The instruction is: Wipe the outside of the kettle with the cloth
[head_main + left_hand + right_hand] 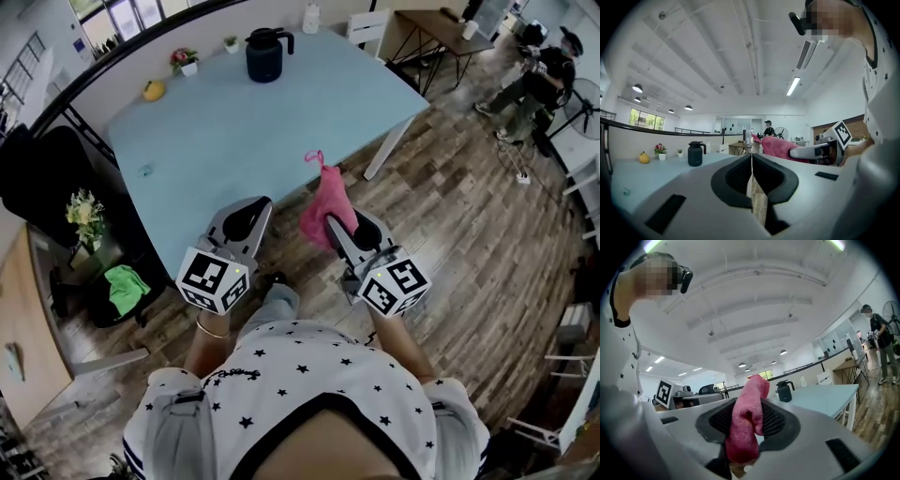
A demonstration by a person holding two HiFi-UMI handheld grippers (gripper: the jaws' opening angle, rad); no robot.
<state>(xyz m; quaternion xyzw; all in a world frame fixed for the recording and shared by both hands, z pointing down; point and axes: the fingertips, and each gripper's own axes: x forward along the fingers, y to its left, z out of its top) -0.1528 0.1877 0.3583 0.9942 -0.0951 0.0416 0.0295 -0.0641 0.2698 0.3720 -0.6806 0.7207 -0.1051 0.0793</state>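
Observation:
The dark blue kettle (264, 54) stands at the far side of the light blue table (225, 141); it is small in the left gripper view (695, 153) and the right gripper view (784, 391). My right gripper (337, 223) (749, 413) is shut on the pink cloth (325, 204) (747, 420), whose end sticks up past the jaws near the table's near edge. My left gripper (251, 210) (751, 159) is shut with nothing in it, beside the right one. Both are well short of the kettle.
A yellow fruit (153, 90), a flower pot (185, 62), a small plant pot (231, 43) and a white bottle (310, 17) line the table's far edge. A black chair (37, 169) stands left, a wooden desk (441, 28) and a person (539, 80) far right.

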